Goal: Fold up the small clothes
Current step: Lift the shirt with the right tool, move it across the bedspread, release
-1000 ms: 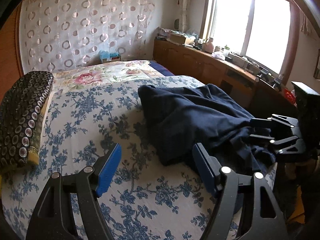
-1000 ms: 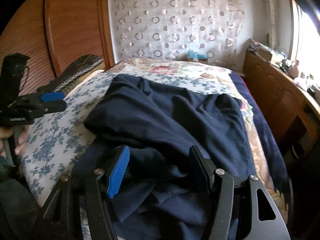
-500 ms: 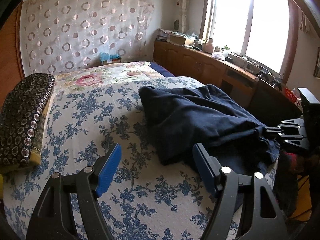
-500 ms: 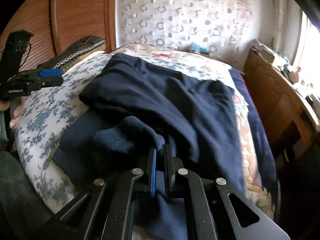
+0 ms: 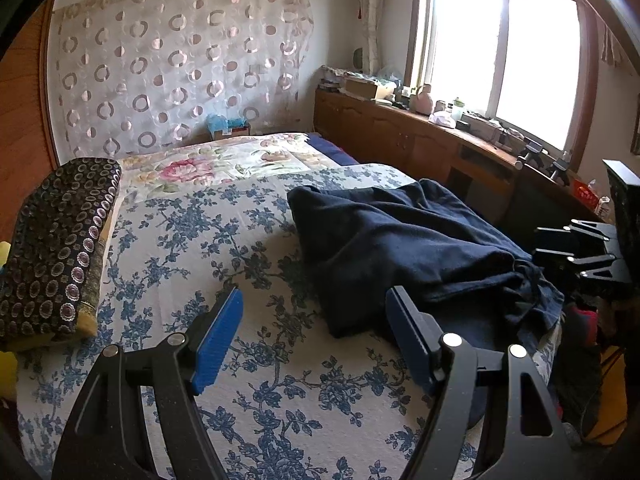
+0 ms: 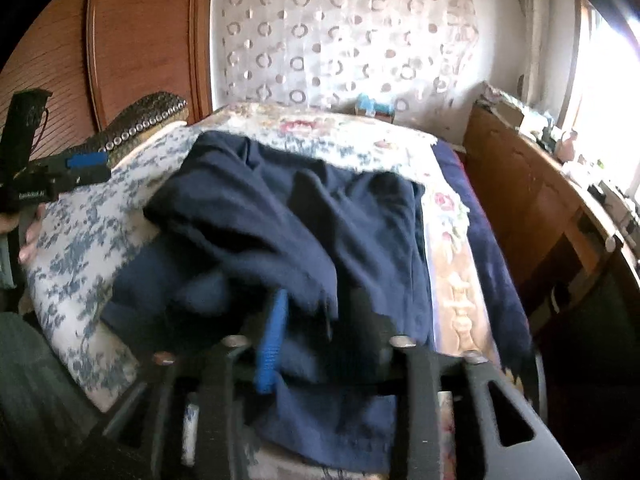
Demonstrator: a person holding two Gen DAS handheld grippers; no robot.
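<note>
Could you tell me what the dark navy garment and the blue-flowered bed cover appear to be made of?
The navy garment looks like a soft, matte knit, perhaps fleece or wool: it slumps in thick folds with a fuzzy, shine-free surface. The bed cover seems a printed woven cotton, possibly quilted, going by its flat matte face and fine texture.

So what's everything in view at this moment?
garment: one, navy, crumpled on the bed's right half
bedspread: one, white with blue flowers, covering the near bed
quilt: one, pale with pink flowers, at the far end of the bed
cushion: one, dark with ring pattern, on the bed's left edge
curtain: one, white with circles, on the far wall
cabinet: one, brown wood, under the window
clutter: many, mixed, on the cabinet top
left gripper: jaws open, blue pads, above the bedspread
right gripper: blurred, in the garment's near edge
</note>
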